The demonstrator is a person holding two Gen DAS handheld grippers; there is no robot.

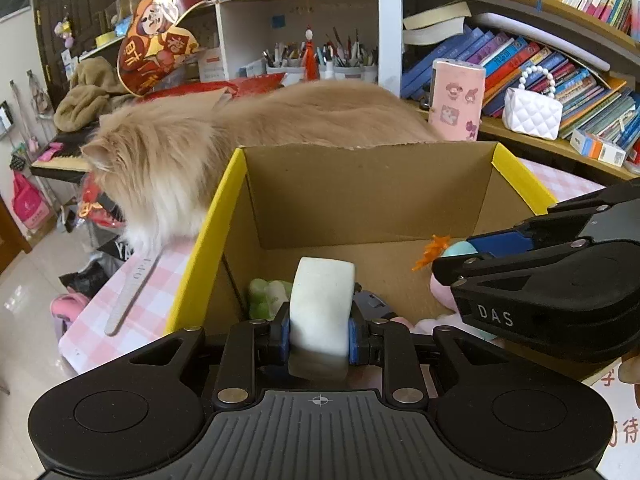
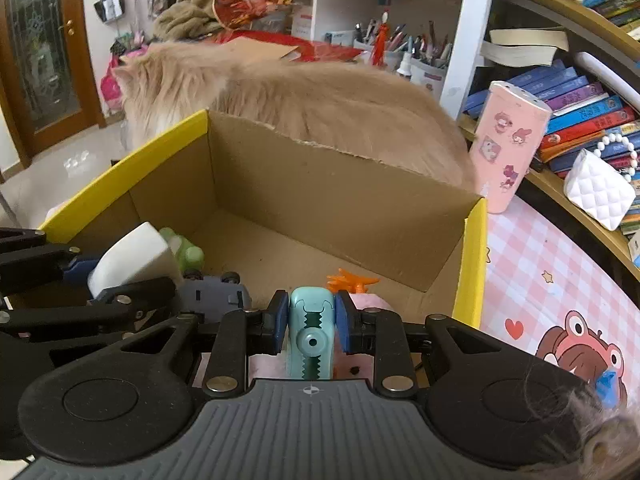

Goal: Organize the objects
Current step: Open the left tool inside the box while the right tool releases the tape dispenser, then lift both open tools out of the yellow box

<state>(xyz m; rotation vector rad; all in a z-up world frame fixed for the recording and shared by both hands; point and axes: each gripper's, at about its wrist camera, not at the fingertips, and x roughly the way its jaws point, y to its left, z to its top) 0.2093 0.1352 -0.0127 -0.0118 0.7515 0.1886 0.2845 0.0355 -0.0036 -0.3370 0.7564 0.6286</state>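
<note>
Over the yellow-rimmed cardboard box (image 1: 208,236), the left gripper (image 1: 319,334) pinches a white block (image 1: 322,304) above a green toy (image 2: 188,254) and grey toy car (image 2: 216,294) already inside. Rightward, the right gripper (image 2: 311,322) clamps a teal toothed toy (image 2: 311,336). Sorting seems partly done; both held items remain unreleased. Only the left view shows the nail file (image 1: 130,294) outside the box.

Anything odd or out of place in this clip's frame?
Yes: a long-haired ginger cat stands on the pink checked table right behind the yellow-edged cardboard box, whose back rim is ragged.
</note>
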